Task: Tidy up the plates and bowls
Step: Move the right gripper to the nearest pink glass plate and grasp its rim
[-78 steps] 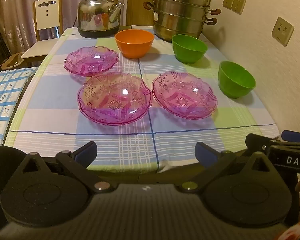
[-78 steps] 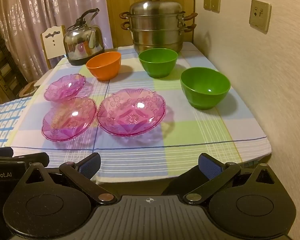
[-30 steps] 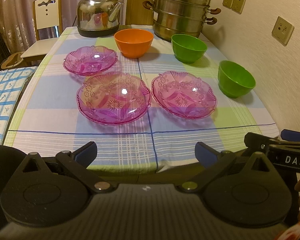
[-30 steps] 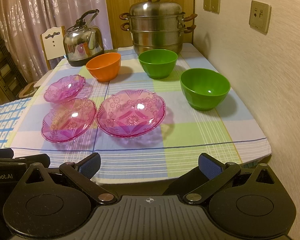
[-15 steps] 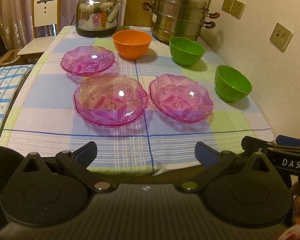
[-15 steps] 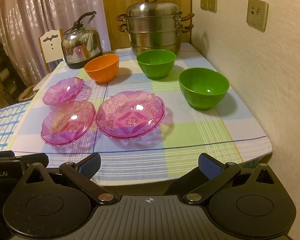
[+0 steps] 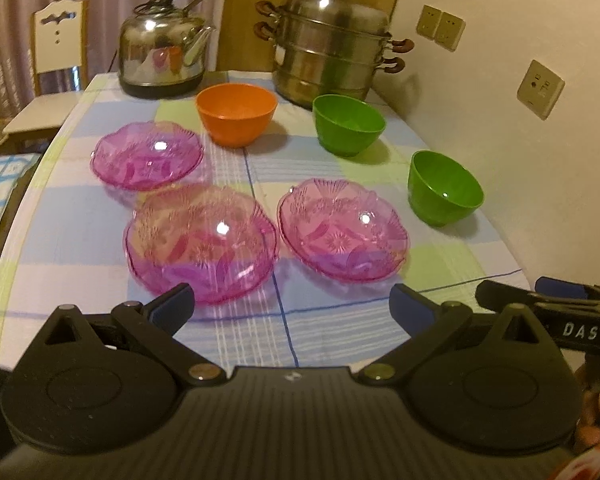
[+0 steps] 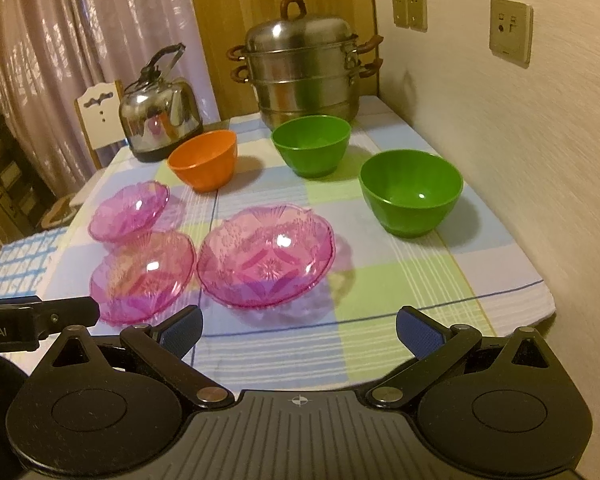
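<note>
Both grippers have advanced over the near table edge since the earlier frames, and the dishes are now appearing larger and closer in each wrist view. The left gripper [image 7: 290, 306] is hovering with its jaws spread wide and empty, its left blue pad [image 7: 172, 306] overlapping the near rim of the left pink plate [image 7: 200, 240] in the view; actual contact cannot be confirmed. The right gripper [image 8: 298, 330] is likewise standing wide apart, gripping nothing, above the tablecloth [image 8: 400, 280].

Layout in the left wrist view, taking the table centre as the dial:
- The right pink plate [image 7: 342, 228] is sitting at 5 o'clock, just beside the left pink plate.
- The far pink plate [image 7: 146, 154] is lying at 9 o'clock.
- The orange bowl [image 7: 236, 114] is standing at 12 o'clock.
- The far green bowl [image 7: 348, 124] is standing at 1 o'clock.
- The near green bowl [image 7: 444, 188] is standing at 3 o'clock, near the wall.

The kettle [image 7: 162, 60] and the steamer pot [image 7: 332, 56] are occupying the far edge. All bowls are standing upright and apart.
</note>
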